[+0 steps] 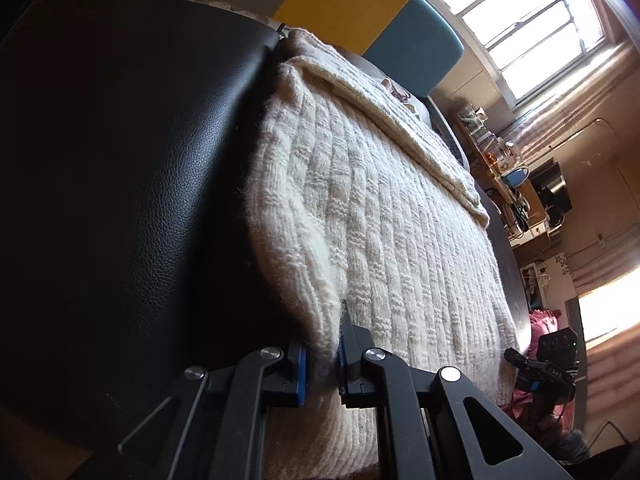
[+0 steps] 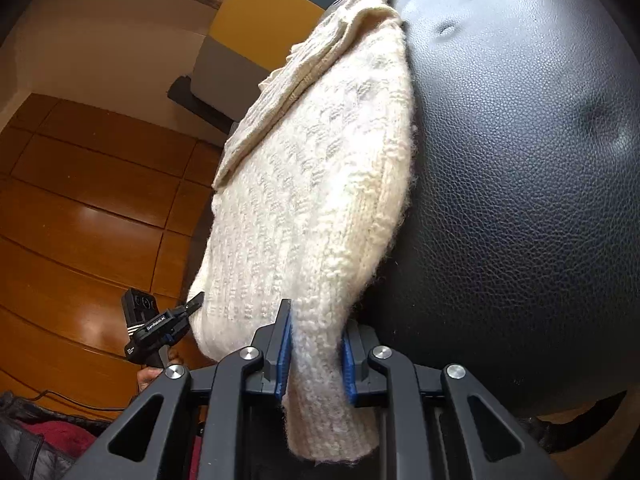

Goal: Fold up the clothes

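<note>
A cream knitted sweater (image 1: 380,220) lies on a black leather seat (image 1: 120,160), partly folded, with a flap lying over its far side. My left gripper (image 1: 322,356) is shut on the sweater's near edge. In the right wrist view the same sweater (image 2: 320,184) lies on the black seat (image 2: 520,160), and my right gripper (image 2: 316,356) is shut on another part of its near edge, the knit bunched between the blue pads. Each gripper shows in the other's view: the right gripper (image 1: 540,368) and the left gripper (image 2: 168,324), both at the sweater's edge.
A yellow and teal cushion (image 1: 380,20) stands behind the seat. A cluttered shelf (image 1: 512,176) and a bright window (image 1: 532,20) are on one side. A wooden floor (image 2: 80,220) lies beyond the sweater, with dark red cloth (image 2: 52,440) and a cable on it.
</note>
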Demonstrator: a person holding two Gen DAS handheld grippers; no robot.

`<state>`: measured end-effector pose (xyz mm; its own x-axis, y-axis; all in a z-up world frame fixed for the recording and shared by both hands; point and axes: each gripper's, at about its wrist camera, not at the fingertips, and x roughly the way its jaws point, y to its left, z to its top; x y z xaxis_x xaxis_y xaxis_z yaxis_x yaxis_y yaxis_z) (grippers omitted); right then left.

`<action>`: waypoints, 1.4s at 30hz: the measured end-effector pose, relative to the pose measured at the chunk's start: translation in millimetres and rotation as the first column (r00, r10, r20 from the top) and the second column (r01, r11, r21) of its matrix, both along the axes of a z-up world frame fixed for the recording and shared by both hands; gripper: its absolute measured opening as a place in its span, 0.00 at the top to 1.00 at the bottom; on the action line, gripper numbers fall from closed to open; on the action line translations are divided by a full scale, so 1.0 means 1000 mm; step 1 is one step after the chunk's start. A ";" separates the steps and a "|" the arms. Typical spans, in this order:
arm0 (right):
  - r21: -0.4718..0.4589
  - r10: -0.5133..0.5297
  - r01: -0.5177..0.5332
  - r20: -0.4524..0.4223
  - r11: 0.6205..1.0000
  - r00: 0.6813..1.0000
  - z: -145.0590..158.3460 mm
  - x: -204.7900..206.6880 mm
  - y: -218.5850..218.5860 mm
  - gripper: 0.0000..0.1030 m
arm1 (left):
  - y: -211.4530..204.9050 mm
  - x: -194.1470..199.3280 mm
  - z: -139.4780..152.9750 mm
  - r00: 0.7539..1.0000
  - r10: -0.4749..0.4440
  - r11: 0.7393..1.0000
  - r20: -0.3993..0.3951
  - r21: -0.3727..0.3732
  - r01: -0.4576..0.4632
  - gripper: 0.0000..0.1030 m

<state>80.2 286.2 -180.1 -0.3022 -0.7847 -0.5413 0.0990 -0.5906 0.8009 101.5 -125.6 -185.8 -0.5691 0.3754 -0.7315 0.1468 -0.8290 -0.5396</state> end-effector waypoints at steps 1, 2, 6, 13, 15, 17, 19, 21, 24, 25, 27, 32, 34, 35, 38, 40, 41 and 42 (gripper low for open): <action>0.012 0.011 -0.011 0.008 1.000 1.000 0.000 -0.001 -0.001 0.80 | 0.000 0.000 0.000 1.000 0.004 1.000 0.006 0.002 -0.004 0.90; 0.023 0.022 -0.023 0.015 0.999 1.000 0.000 -0.002 -0.003 0.85 | 0.003 0.000 0.002 1.000 -0.002 1.000 0.002 -0.024 0.003 0.91; 0.089 0.004 -0.008 0.037 0.996 0.999 0.006 -0.002 -0.014 0.88 | 0.006 0.000 0.004 1.000 -0.007 0.999 0.006 -0.046 0.007 0.92; 0.133 0.027 -0.016 -0.078 0.991 0.997 0.011 0.008 -0.021 0.81 | -0.001 0.002 -0.001 1.000 0.007 1.000 0.013 0.004 -0.007 0.91; 0.123 -0.002 0.014 -0.098 0.992 0.995 0.012 0.013 -0.023 0.74 | -0.002 0.002 -0.001 1.000 0.011 1.000 0.013 0.009 -0.011 0.91; 0.118 -0.014 0.026 -0.104 0.993 0.994 0.012 0.014 -0.024 0.74 | -0.003 0.002 -0.002 1.000 0.017 1.000 0.018 0.024 -0.018 0.91; 0.111 -0.025 0.036 -0.094 0.993 0.995 0.012 0.013 -0.023 0.74 | -0.004 0.003 -0.002 1.000 0.018 0.999 0.021 0.028 -0.018 0.91; 0.094 -0.026 0.031 -0.053 0.995 0.998 0.010 0.009 -0.021 0.74 | -0.003 0.002 -0.002 1.000 0.016 1.000 0.022 0.026 -0.017 0.91; 0.089 -0.005 0.005 0.003 0.996 1.000 0.008 0.001 -0.017 0.88 | -0.003 0.003 -0.001 1.000 0.016 1.000 0.022 0.016 -0.016 0.91; 0.110 -0.005 0.004 0.005 0.994 1.000 0.008 0.001 -0.017 0.89 | -0.002 0.003 0.000 1.000 0.015 1.000 0.021 0.011 -0.015 0.91; 0.192 0.013 -0.009 -0.019 0.981 1.000 0.017 0.003 -0.025 0.89 | 0.001 0.005 0.003 1.000 0.001 1.000 0.016 -0.012 0.000 0.92; 0.165 0.060 -0.053 -0.039 0.985 0.997 0.035 0.008 -0.030 0.89 | 0.003 0.016 0.010 0.999 -0.041 0.998 0.000 0.039 0.041 0.92; 0.081 0.072 -0.068 -0.056 0.994 0.996 0.044 0.013 -0.023 0.89 | -0.002 0.019 0.018 0.998 -0.048 0.995 -0.027 0.087 0.050 0.92; 0.060 0.078 -0.075 -0.064 0.995 0.995 0.049 0.015 -0.021 0.89 | -0.004 0.019 0.024 0.998 -0.054 0.992 -0.045 0.110 0.058 0.92; 0.030 0.099 -0.097 -0.053 0.995 0.994 0.057 0.020 -0.015 0.89 | -0.009 0.019 0.040 0.993 -0.068 0.980 -0.099 0.177 0.085 0.92; -0.006 0.088 -0.089 -0.042 0.996 0.995 0.061 0.021 -0.007 0.89 | -0.013 0.019 0.051 0.988 -0.076 0.970 -0.136 0.221 0.105 0.92; -0.044 0.075 -0.077 -0.046 0.996 0.996 0.065 0.020 -0.002 0.89 | -0.015 0.019 0.056 0.985 -0.079 0.963 -0.154 0.242 0.115 0.92; -0.075 0.065 -0.069 -0.058 0.995 0.996 0.071 0.017 0.001 0.89 | -0.017 0.019 0.061 0.982 -0.082 0.956 -0.173 0.263 0.126 0.92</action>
